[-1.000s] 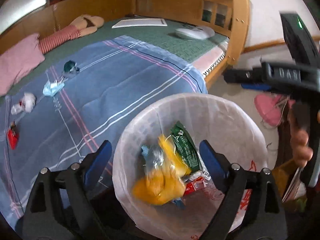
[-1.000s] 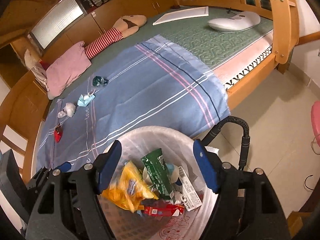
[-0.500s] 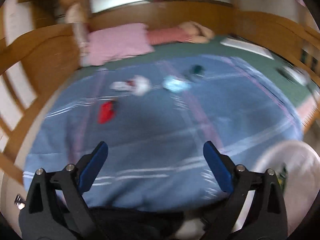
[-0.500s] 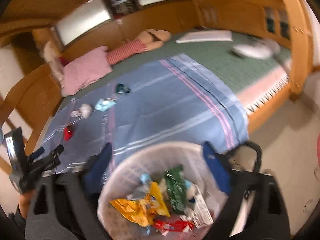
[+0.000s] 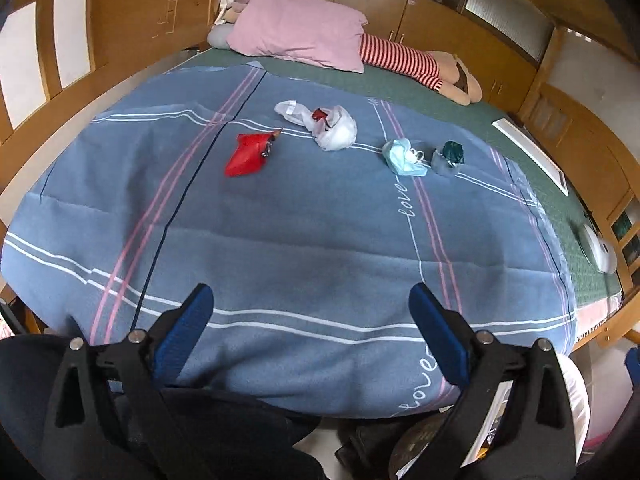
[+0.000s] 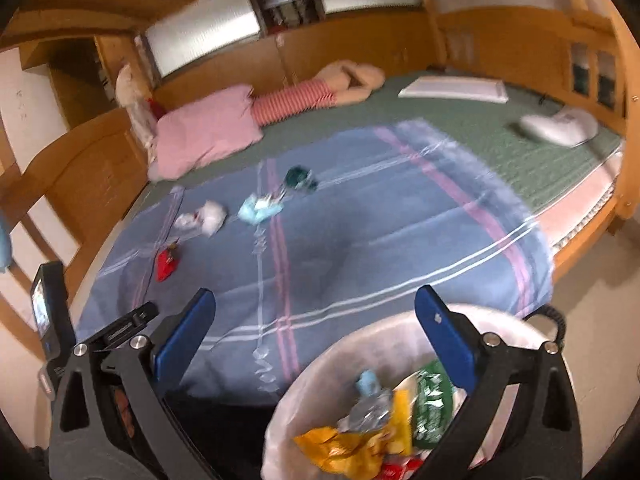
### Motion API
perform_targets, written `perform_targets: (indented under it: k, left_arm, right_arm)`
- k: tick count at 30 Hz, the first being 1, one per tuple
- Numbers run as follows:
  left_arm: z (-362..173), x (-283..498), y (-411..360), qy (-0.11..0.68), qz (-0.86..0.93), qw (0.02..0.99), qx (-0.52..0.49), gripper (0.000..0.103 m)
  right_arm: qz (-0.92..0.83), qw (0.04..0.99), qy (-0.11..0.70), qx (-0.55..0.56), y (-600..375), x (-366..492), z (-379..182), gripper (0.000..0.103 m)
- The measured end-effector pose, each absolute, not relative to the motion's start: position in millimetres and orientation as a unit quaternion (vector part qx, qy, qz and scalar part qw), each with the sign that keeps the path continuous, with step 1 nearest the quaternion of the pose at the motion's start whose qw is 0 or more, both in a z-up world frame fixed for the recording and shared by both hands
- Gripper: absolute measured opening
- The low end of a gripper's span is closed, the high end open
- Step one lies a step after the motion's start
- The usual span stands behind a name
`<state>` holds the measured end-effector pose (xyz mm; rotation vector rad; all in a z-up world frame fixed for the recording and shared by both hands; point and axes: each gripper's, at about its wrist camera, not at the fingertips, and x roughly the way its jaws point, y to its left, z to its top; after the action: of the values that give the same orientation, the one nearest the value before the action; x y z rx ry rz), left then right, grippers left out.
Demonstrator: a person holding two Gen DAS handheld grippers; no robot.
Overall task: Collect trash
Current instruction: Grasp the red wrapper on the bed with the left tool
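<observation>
Left tongs (image 5: 310,332) and right tongs (image 6: 316,340) both spread wide, nothing between; jaws just been opening. Lined bin (image 6: 332,364) with wrappers under right tongs, beside bed. Further out on blue blanket (image 5: 300,232): red wrapper (image 5: 248,154), white bag (image 5: 334,128), blue mask (image 5: 402,158), dark green wrapper (image 5: 450,156). Pink pillow (image 5: 300,28) beyond.

Wooden bed (image 5: 132,60), blue striped blanket (image 5: 304,232), red wrapper (image 5: 246,154), white bag (image 5: 334,128), face mask (image 5: 402,158), green wrapper (image 5: 450,156), pink pillow (image 5: 300,28)
</observation>
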<state>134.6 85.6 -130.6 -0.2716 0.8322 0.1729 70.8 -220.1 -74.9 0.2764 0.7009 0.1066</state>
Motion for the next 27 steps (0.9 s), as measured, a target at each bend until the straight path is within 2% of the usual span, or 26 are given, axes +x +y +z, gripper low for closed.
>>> perform_targets:
  k: [3, 5, 8, 10, 14, 18, 19, 21, 22, 24, 26, 27]
  left_arm:
    - [-129, 133, 88, 0.399, 0.092, 0.902, -0.135, 0.097]
    - [-115, 127, 101, 0.363, 0.083, 0.915, -0.155, 0.096]
    - [-81, 132, 157, 0.298, 0.106, 0.932, -0.178, 0.096]
    - [-68, 143, 192, 0.289, 0.151, 0.928, -0.179, 0.096]
    - [-79, 204, 257, 0.371, 0.137, 0.883, -0.252, 0.096]
    - [-118, 261, 257, 0.426, 0.136, 0.869, -0.212, 0.095]
    - [-130, 273, 254, 0.442, 0.144, 0.863, -0.197, 0.092]
    - [-158, 300, 243, 0.487, 0.111, 0.846, -0.185, 0.071]
    - [-171, 314, 237, 0.507, 0.086, 0.837, -0.184, 0.07]
    - [-183, 330, 231, 0.512, 0.069, 0.835, -0.188, 0.072]
    - [-193, 343, 230, 0.508, 0.075, 0.836, -0.194, 0.083]
    - [-196, 351, 230, 0.507, 0.077, 0.836, -0.197, 0.083]
  right_arm:
    - [0.048, 0.929, 0.349, 0.116, -212, 73, -75, 0.086]
    - [0.051, 0.927, 0.357, 0.1, -208, 75, -76, 0.073]
    - [0.052, 0.925, 0.363, 0.096, -209, 77, -77, 0.072]
    - [0.051, 0.923, 0.367, 0.102, -212, 78, -80, 0.072]
    - [0.044, 0.912, 0.39, 0.117, -215, 92, -96, 0.072]
    - [0.049, 0.892, 0.426, 0.143, -216, 107, -111, 0.072]
    - [0.048, 0.89, 0.431, 0.143, -217, 110, -113, 0.072]
    - [0.045, 0.889, 0.436, 0.135, -217, 114, -113, 0.072]
    - [0.043, 0.889, 0.438, 0.126, -217, 117, -113, 0.072]
    - [0.038, 0.891, 0.439, 0.111, -216, 120, -111, 0.072]
    - [0.034, 0.892, 0.44, 0.101, -215, 124, -111, 0.072]
    - [0.033, 0.891, 0.441, 0.098, -215, 127, -111, 0.072]
